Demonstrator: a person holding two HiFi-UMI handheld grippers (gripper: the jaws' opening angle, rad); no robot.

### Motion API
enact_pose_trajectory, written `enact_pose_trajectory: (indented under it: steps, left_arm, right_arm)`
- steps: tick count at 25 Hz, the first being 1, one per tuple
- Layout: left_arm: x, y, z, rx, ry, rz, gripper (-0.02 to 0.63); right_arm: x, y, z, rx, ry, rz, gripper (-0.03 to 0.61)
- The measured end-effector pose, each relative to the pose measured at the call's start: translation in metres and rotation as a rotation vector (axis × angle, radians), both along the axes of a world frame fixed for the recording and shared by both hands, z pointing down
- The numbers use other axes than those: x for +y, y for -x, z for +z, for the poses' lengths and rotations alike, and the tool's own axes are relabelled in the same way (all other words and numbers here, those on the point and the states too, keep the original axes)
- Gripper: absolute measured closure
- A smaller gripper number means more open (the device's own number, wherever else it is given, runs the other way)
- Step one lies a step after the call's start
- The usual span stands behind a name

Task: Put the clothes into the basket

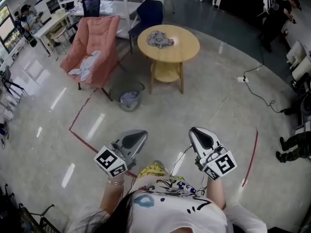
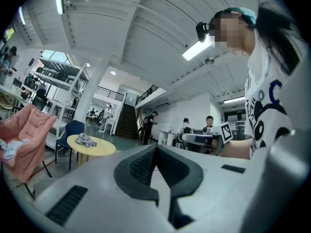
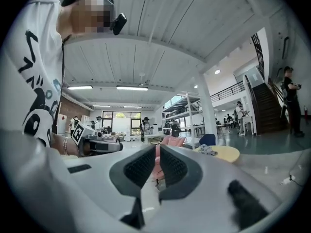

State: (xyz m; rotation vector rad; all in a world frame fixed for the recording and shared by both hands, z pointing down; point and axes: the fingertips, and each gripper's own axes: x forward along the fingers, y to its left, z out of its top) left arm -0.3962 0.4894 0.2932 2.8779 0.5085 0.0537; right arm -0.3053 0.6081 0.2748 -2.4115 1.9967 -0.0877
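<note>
In the head view a grey patterned garment [image 1: 160, 39] lies on the round yellow table [image 1: 187, 50]. A pale garment [image 1: 85, 67] lies on the seat of the pink chair [image 1: 99, 33]. The small round basket [image 1: 129, 100] stands on the floor between chair and table, with some cloth in it. Both grippers are held close to my body, far from all of these. My left gripper [image 1: 137, 134] [image 2: 155, 149] is shut and empty. My right gripper [image 1: 197, 131] [image 3: 158, 149] is likewise shut on nothing. The table garment [image 2: 85, 140] [image 3: 208, 150] shows in both gripper views.
Red tape lines [image 1: 80, 140] mark the shiny floor. A black cable [image 1: 257, 96] runs from a socket strip at the right. A dark blue chair [image 1: 148, 13] stands behind the table. Desks and shelves fill the back left; a person's legs [image 1: 291, 147] sit at the right edge.
</note>
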Motion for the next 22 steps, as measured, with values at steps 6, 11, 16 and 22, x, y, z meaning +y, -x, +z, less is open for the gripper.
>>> enact_pose_trajectory:
  steps: [6,11,16,22]
  left_arm:
    - [-0.016,-0.017,0.008,-0.021,0.01,-0.002,0.603]
    - [-0.039,-0.049,0.003,0.0,-0.01,0.036,0.603]
    - [-0.075,-0.088,-0.008,0.027,-0.016,0.073,0.603]
    - [-0.115,-0.125,-0.01,0.023,-0.018,0.113,0.603]
  right_arm:
    - [-0.017,-0.02,0.005,-0.01,-0.001,-0.003,0.548]
    - [-0.044,-0.048,0.0,-0.01,-0.016,-0.001,0.548]
    - [-0.084,-0.079,-0.007,0.004,-0.017,0.002,0.548]
    - [-0.127,-0.112,-0.01,-0.002,-0.022,0.02,0.548]
